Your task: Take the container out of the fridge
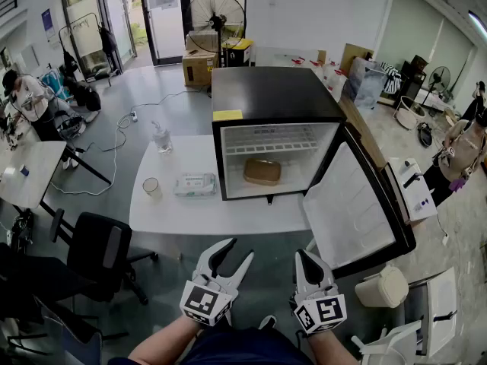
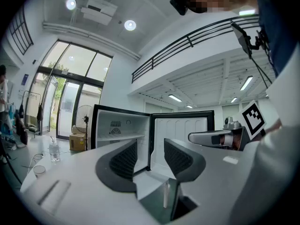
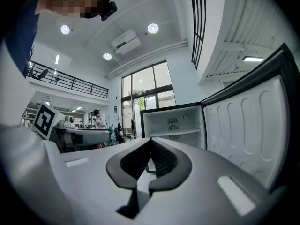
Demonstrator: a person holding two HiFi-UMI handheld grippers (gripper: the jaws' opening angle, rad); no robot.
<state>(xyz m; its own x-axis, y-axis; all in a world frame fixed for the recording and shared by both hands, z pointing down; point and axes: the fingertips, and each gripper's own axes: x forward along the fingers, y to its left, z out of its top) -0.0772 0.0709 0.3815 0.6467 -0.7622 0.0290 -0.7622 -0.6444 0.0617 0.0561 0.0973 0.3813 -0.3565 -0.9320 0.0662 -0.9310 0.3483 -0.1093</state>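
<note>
A small black fridge (image 1: 275,97) stands on a white table (image 1: 171,211) with its door (image 1: 358,207) swung open to the right. Inside, on the fridge floor below a wire shelf, lies a brown container (image 1: 262,171). My left gripper (image 1: 230,253) is low in the head view, well short of the table, jaws open and empty. My right gripper (image 1: 304,257) is beside it with its jaws together, nothing held. The left gripper view shows the open fridge (image 2: 123,130) ahead; the right gripper view shows the open fridge (image 3: 173,128) and its door (image 3: 248,125).
On the table left of the fridge lie a wipes pack (image 1: 195,184), a clear cup (image 1: 151,187) and a bottle (image 1: 161,137). A black office chair (image 1: 99,253) stands at the left, a white bin (image 1: 384,286) at the right. A person sits at a desk (image 1: 27,97) far left.
</note>
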